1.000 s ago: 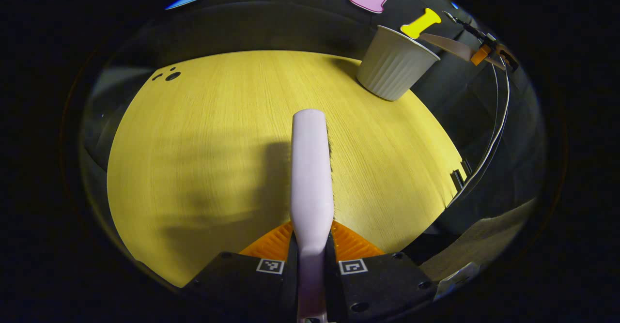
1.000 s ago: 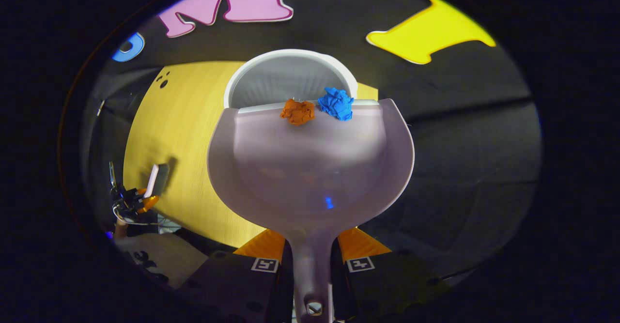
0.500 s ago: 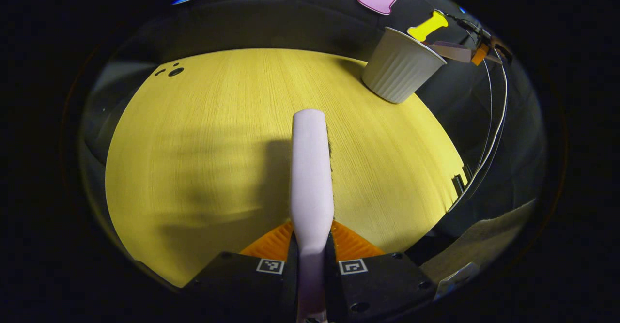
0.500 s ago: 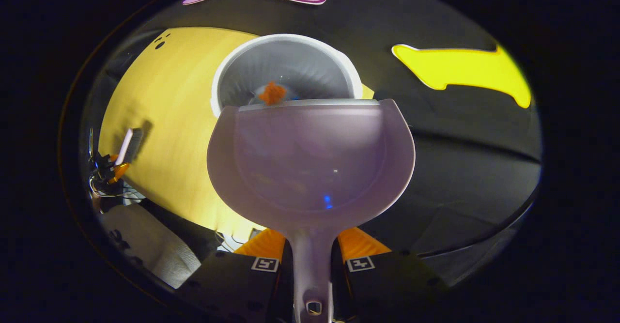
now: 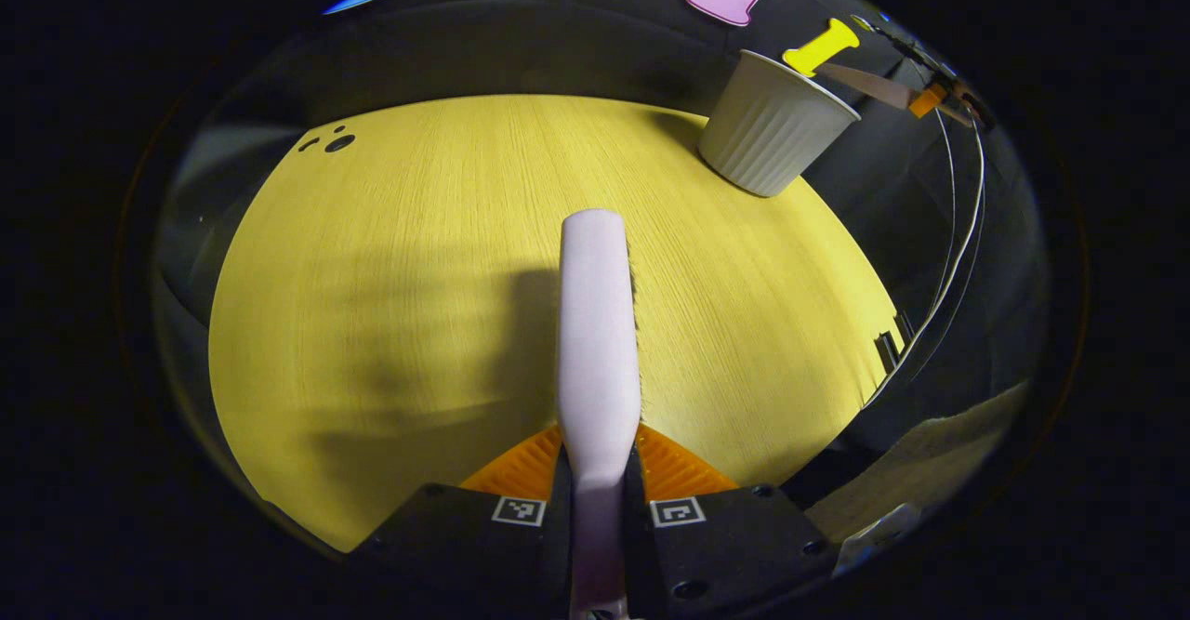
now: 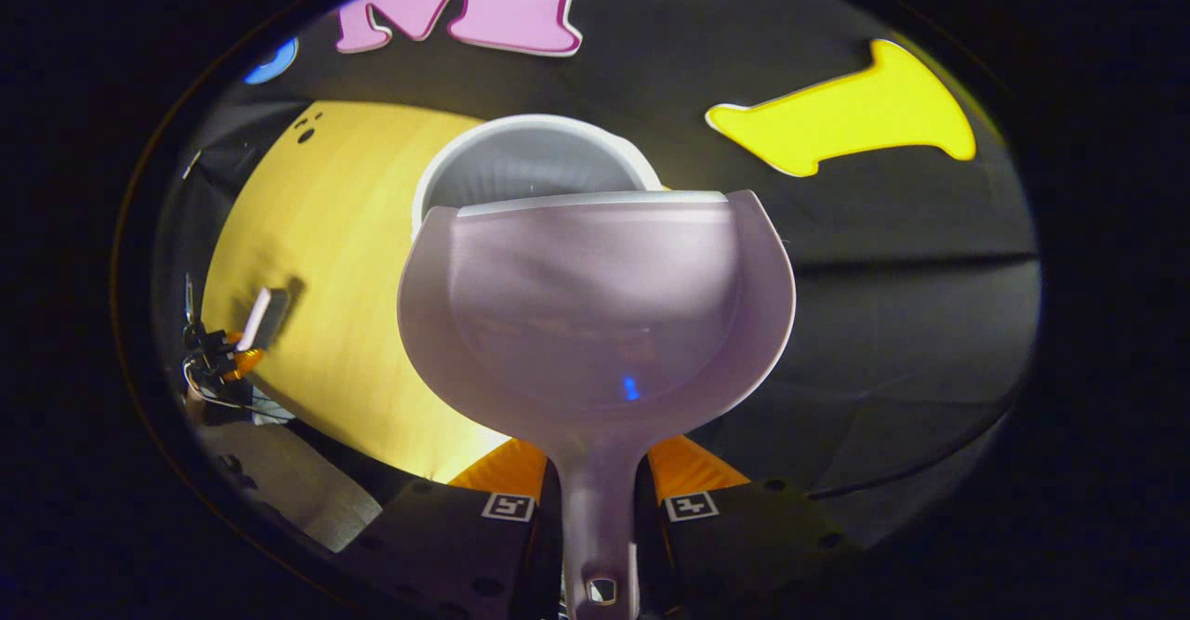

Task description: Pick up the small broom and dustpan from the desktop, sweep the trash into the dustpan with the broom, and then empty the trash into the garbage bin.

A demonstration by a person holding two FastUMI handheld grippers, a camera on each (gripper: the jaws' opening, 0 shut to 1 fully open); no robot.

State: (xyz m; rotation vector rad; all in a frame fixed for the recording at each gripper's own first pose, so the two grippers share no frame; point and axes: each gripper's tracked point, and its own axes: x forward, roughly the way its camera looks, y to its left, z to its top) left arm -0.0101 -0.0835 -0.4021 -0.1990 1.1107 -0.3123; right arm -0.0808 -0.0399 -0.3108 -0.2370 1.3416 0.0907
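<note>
Pale lilac plastic dustpan [image 6: 595, 313], empty, clamped by right gripper [image 6: 600, 494] jaws above ribbed white garbage bin [image 6: 530, 169]; lilac-handled small broom [image 5: 598, 341] clamped by left gripper [image 5: 598, 499] jaws.

The left gripper view is taken from low above the yellow wood-grain tabletop [image 5: 400, 257], along the pale lilac plastic broom [image 5: 598, 323] clamped between the left gripper [image 5: 596, 471] fingers; the ribbed off-white round bin [image 5: 773, 127] is seen far ahead to the right. The right gripper view is taken from higher up, close behind the translucent lilac plastic dustpan [image 6: 595, 313] clamped in the right gripper [image 6: 596, 481], with the same bin [image 6: 530, 160] directly beyond the pan's front edge. Tabletop and bin are shared by both views; the left gripper [image 6: 244, 346] is also seen far off to the lower left of the right gripper view.
</note>
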